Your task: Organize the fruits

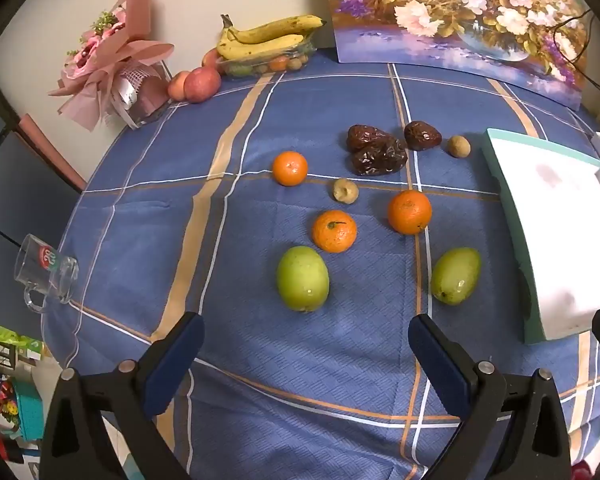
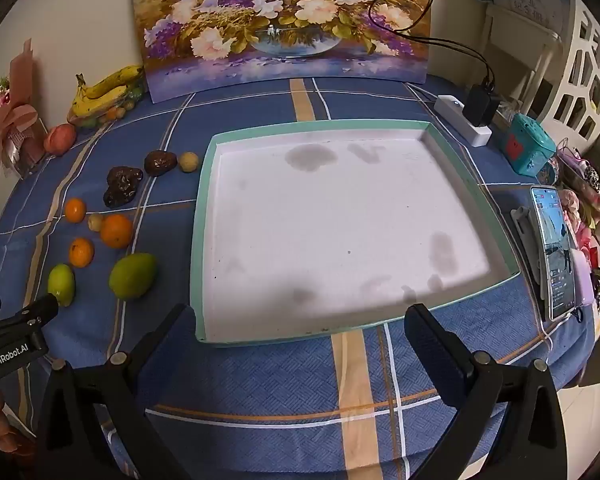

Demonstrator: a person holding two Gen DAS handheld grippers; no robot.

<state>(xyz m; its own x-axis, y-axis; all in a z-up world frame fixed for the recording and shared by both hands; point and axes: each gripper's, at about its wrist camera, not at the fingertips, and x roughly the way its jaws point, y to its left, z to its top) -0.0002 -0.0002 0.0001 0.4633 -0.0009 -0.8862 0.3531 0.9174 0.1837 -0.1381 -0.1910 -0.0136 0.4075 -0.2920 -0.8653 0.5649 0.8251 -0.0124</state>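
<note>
Both the left tongs (image 1: 306, 344) and right tongs (image 2: 296, 328) are held wide open, empty. The nearest green fruit (image 1: 302, 279), probably a mango, should be straddled squarely, gripped gently, then carried to the empty tray (image 2: 204, 240) just beside the fruit.

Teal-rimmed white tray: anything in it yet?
Empty. The shallow teal-rimmed white tray shows only a stained white floor; the oranges, green mangoes and dark dried fruits lie on the blue cloth beside it.

Blue plaid tabletop (image 1: 236, 360): loose fruits (image 1: 334, 231) at center; teal tray (image 2: 198, 216) at 3 o'clock; bananas (image 1: 266, 36) at 11.
</note>
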